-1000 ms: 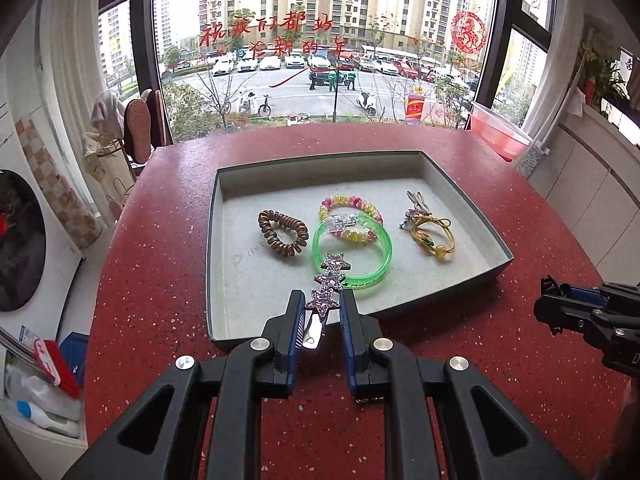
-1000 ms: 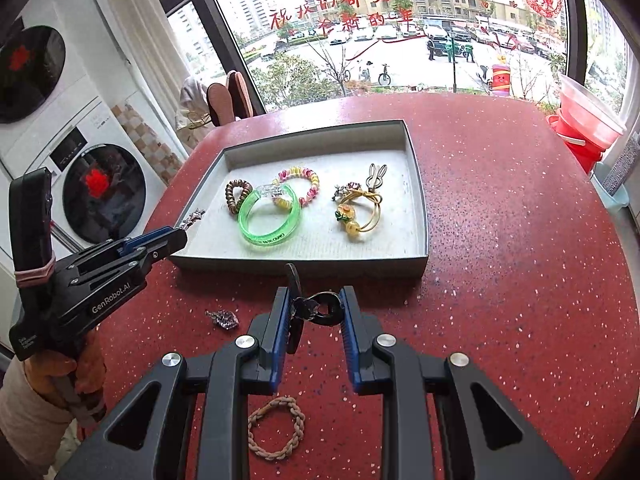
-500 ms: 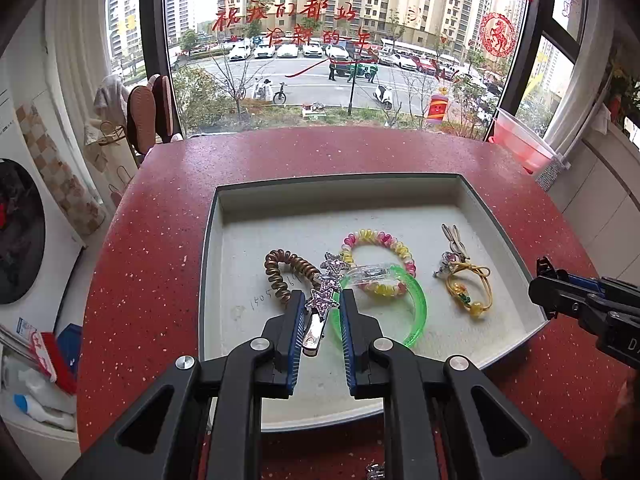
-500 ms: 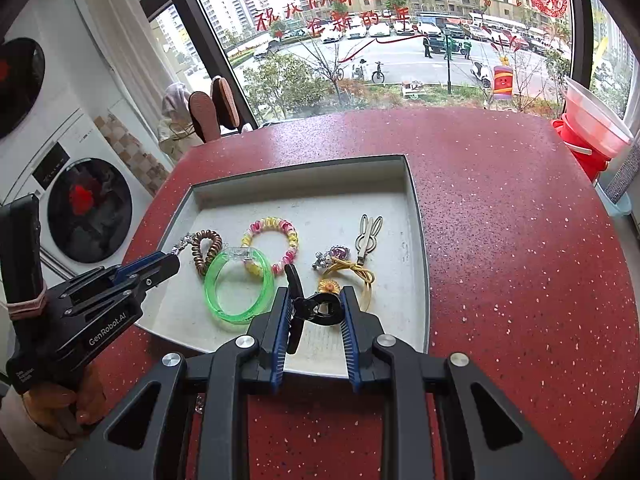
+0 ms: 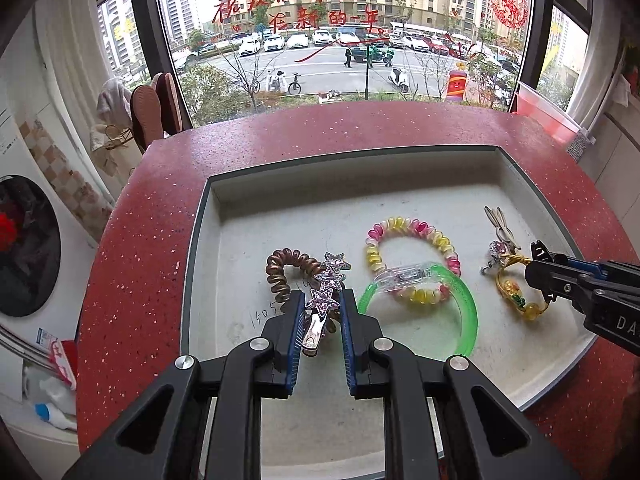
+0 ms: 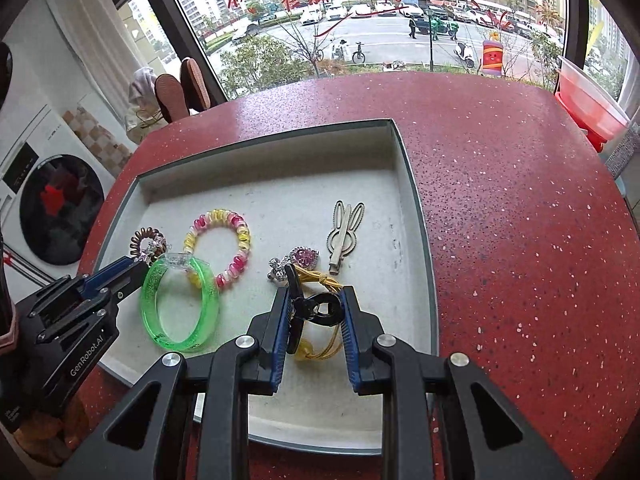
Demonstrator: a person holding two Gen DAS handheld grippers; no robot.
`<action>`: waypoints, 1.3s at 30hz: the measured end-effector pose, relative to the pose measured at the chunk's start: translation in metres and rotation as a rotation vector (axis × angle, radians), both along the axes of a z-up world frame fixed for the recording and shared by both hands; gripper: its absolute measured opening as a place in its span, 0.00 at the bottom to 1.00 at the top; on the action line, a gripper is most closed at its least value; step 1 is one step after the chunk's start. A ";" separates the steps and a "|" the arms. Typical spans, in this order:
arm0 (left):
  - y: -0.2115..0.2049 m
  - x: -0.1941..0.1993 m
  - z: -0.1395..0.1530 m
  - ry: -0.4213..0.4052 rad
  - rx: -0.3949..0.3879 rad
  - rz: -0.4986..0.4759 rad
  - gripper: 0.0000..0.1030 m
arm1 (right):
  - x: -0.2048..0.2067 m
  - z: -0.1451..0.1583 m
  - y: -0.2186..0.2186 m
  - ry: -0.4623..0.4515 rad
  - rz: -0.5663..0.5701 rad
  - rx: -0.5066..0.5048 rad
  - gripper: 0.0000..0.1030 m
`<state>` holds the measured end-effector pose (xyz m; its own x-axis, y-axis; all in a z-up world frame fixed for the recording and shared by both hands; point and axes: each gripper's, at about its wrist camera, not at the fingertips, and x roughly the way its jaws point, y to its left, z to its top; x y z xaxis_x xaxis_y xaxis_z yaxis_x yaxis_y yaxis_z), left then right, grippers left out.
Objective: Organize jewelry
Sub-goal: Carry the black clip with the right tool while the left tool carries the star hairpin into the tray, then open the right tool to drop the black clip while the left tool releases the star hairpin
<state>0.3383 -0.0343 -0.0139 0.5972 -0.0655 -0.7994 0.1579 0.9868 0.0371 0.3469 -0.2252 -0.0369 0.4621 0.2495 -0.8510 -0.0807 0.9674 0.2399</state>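
Observation:
A grey tray [image 5: 352, 160] [image 6: 416, 208] lies on the red table. My left gripper [image 5: 320, 308] is shut on a star hair clip [image 5: 326, 284] and holds it over the tray's left part, above a brown coil hair tie [image 5: 280, 268]. My right gripper [image 6: 316, 308] is shut on a black hair clip [image 6: 316, 308] over the tray's front, above a yellow beaded cord bracelet [image 6: 316, 280]. A green bangle [image 5: 460, 312] [image 6: 180, 308], a pink-yellow coil bracelet [image 5: 412, 248] [image 6: 224, 240] and a rabbit clip [image 6: 344, 236] [image 5: 500, 224] lie in the tray.
A red plastic basin [image 6: 588, 100] stands at the table's far right edge by the window. A washing machine [image 6: 56, 208] is to the left, below the table edge. The table's right side [image 6: 520, 240] is bare red surface.
Both grippers have moved forward from the table in front of the tray to above the tray's inside, each still holding its clip.

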 end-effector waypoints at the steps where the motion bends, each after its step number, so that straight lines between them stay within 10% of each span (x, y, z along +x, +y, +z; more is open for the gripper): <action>1: 0.000 0.000 -0.002 -0.001 0.008 0.003 0.35 | 0.000 -0.002 0.000 0.004 0.001 -0.004 0.26; 16: -0.008 -0.010 -0.003 -0.013 0.049 0.005 0.35 | -0.008 0.003 -0.008 -0.009 -0.018 0.056 0.66; 34: -0.004 -0.021 0.016 -0.053 0.034 0.003 0.37 | -0.026 0.025 -0.007 -0.058 -0.026 0.095 0.75; 36: -0.002 -0.025 0.020 -0.060 0.027 0.010 0.93 | -0.030 0.028 -0.007 -0.064 -0.024 0.095 0.75; 39: 0.001 -0.038 0.033 -0.124 0.009 0.019 1.00 | -0.036 0.033 -0.004 -0.076 -0.015 0.090 0.77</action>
